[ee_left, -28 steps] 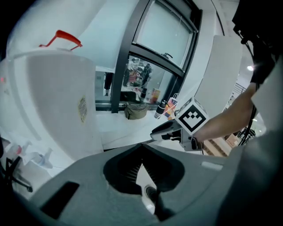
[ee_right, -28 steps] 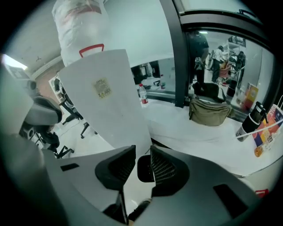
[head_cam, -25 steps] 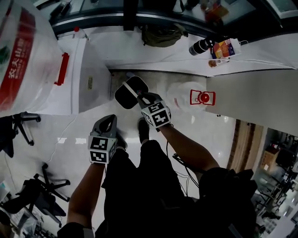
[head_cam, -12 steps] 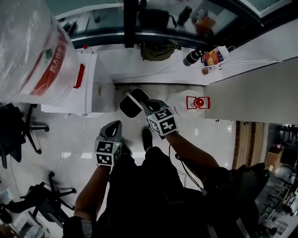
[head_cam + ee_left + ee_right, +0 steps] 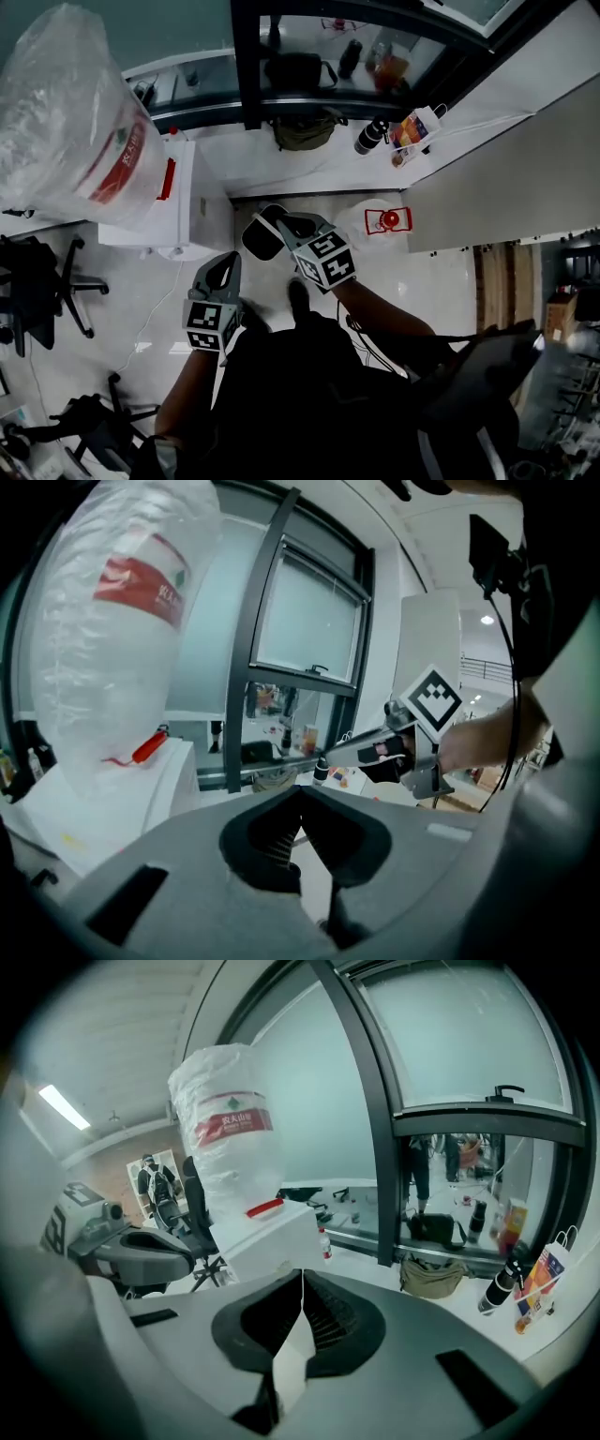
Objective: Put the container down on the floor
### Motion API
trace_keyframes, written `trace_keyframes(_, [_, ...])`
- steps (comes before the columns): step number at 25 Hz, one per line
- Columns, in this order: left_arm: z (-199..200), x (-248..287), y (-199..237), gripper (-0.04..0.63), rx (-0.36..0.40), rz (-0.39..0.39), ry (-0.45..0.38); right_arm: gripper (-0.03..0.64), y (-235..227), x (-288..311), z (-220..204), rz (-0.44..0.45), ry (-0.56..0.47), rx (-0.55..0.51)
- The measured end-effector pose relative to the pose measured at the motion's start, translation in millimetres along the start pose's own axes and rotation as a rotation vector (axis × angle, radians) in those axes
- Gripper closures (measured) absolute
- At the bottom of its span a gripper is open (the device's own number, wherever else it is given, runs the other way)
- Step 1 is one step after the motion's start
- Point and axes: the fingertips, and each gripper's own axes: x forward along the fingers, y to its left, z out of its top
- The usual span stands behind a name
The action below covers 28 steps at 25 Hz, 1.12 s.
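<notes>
The job looks done: the clear container (image 5: 361, 221) sits on the pale floor (image 5: 441, 281) at the foot of the wall, ahead of the person and well apart from both tools. As far as its small size shows, it stands upright, long axis vertical. The left gripper (image 5: 302, 803) is clenched and empty. The right gripper (image 5: 301, 1279) is closing tip to tip on nothing. The container's red handle (image 5: 387, 221) faces up.
</notes>
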Motion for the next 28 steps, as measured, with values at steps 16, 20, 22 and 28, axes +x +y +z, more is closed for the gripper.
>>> trace_keyframes(16, [59, -41, 9, 0.588, -0.049, 0.029, -0.128, 0.607, 24, -56, 62, -0.014, -0.135, -0.056])
trace_keyframes(20, [81, -44, 6, 0.588, -0.057, 0.036, -0.173, 0.609, 23, -65, 76, -0.020, -0.172, -0.055])
trace_keyframes(22, [89, -46, 4, 0.588, -0.046, 0.040, -0.186, 0.609, 24, -68, 80, -0.020, -0.183, -0.052])
trace_keyframes(28, [100, -53, 10, 0.588, -0.064, 0.074, -0.209, 0.609, 21, -71, 89, -0.029, -0.189, -0.050])
